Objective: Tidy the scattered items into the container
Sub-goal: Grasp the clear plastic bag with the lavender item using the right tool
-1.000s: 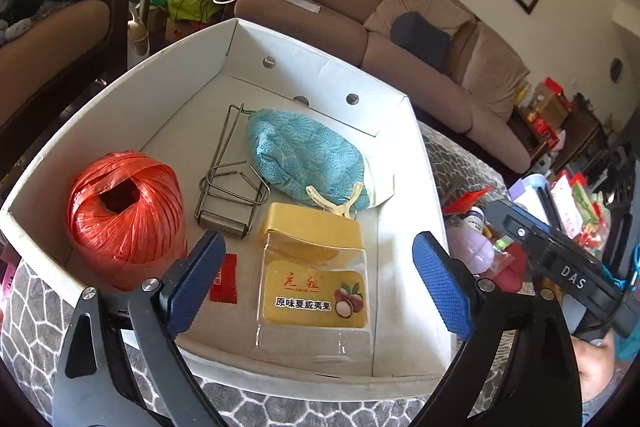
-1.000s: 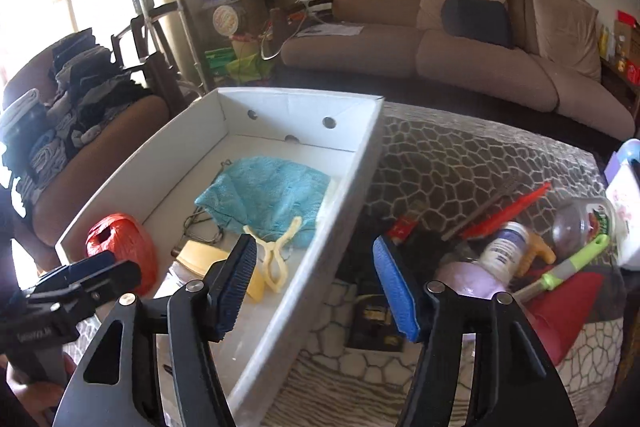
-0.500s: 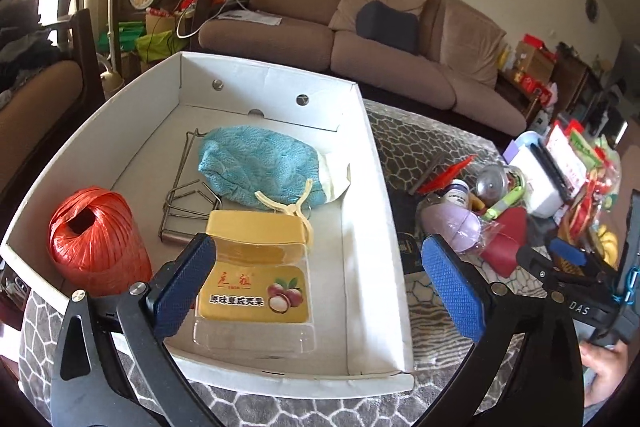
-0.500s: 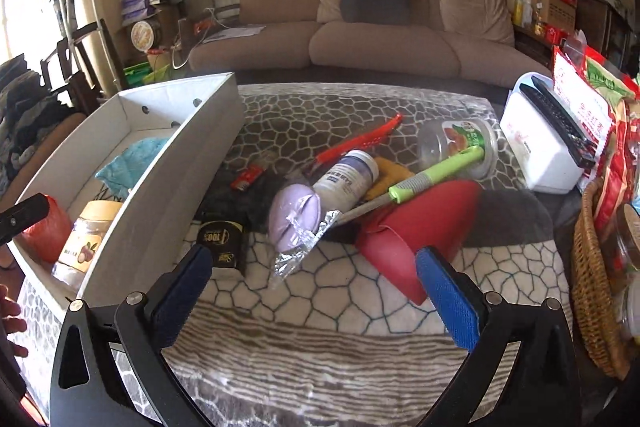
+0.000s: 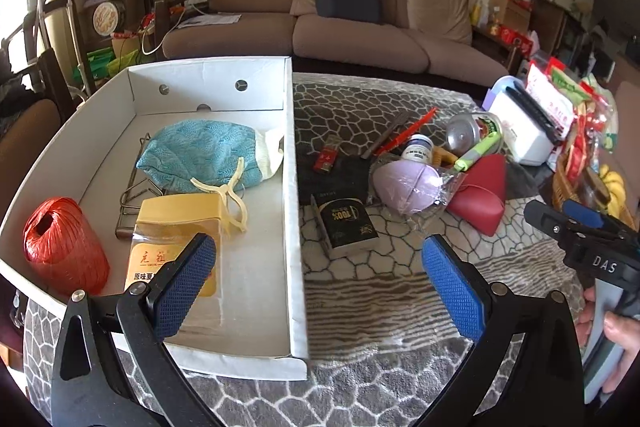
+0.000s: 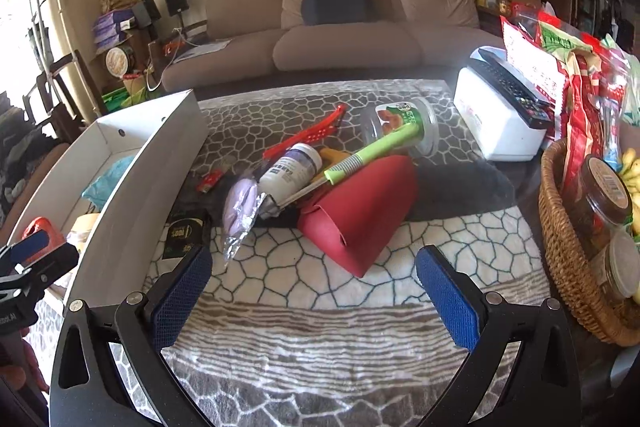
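The white box [image 5: 291, 163] holds a red twine ball [image 5: 64, 247], a yellow-lidded jar [image 5: 176, 227], a teal knit cloth [image 5: 200, 151] and a cream clip [image 5: 230, 195]. Scattered right of it on the patterned cloth lie a black box [image 5: 348, 223], a purple pouch [image 5: 408, 183], a red pouch [image 6: 360, 211], a white bottle [image 6: 292, 167], a green-handled tool [image 6: 372, 151] and a clear jar [image 6: 404, 123]. My left gripper [image 5: 316, 279] hovers open over the box's right wall. My right gripper [image 6: 314, 291] stands open in front of the red pouch, nothing between its pads.
A white appliance [image 6: 504, 115] with a remote on top stands at the back right. A wicker basket [image 6: 568, 227] of jars and snack bags fills the right edge. A brown sofa [image 6: 340, 27] lies behind the table. A hand [image 5: 616, 331] holds the right tool.
Both views have swung right, from over the box toward the scattered pile. The right jaws have widened from partly open to fully open; the left jaws spread a little.
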Demonstrator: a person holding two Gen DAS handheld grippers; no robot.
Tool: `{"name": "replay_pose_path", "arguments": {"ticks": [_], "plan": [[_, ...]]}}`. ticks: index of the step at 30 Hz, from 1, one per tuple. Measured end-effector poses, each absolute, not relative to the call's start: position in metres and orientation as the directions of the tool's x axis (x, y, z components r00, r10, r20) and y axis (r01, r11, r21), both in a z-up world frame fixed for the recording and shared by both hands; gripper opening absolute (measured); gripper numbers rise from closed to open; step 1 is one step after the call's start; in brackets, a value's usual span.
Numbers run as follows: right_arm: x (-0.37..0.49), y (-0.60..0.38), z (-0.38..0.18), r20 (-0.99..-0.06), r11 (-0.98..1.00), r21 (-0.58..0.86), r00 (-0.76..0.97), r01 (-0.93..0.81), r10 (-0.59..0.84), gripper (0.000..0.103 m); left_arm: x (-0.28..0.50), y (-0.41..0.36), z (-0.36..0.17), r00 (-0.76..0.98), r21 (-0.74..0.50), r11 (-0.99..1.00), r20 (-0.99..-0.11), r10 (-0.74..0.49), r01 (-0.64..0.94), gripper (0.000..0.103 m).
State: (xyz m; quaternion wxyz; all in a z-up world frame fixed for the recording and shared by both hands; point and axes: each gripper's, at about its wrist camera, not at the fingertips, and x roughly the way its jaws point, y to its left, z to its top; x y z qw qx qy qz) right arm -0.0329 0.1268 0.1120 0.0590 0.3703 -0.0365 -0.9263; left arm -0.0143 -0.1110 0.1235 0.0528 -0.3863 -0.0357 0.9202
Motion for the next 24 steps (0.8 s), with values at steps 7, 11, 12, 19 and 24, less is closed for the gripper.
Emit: {"name": "replay_pose_path", "arguments": {"ticks": [7, 11, 12, 19, 24], "plan": [[-0.048, 0.139, 0.094, -0.683, -0.954, 0.287, -0.680, 0.086, -0.267, 0.103, -0.017, -0.097, 0.117, -0.675, -0.100, -0.989, -0.724, 0.146, -0.106, 0.103], [-0.069, 0.133, 0.079, -0.652, -0.867, 0.488, -0.619, 0.099, -0.438, 0.103, -0.018, -0.102, 0.116, -0.668, -0.097, -0.989, -0.729, 0.149, -0.114, 0.103], [-0.074, 0.130, 0.075, -0.640, -0.848, 0.521, -0.613, 0.097, -0.463, 0.103, -0.018, -0.104, 0.115, -0.664, -0.102, -0.988, -0.732, 0.153, -0.114, 0.103], [-0.101, 0.105, 0.042, -0.645, -0.816, 0.573, -0.572, 0.077, -0.507, 0.067, -0.020, -0.118, 0.114, -0.653, -0.130, -0.986, -0.739, 0.167, -0.105, 0.103], [-0.113, 0.095, 0.029, -0.653, -0.833, 0.547, -0.581, 0.084, -0.487, 0.010, -0.019, -0.125, 0.114, -0.646, -0.127, -0.986, -0.745, 0.166, -0.108, 0.103]]}}
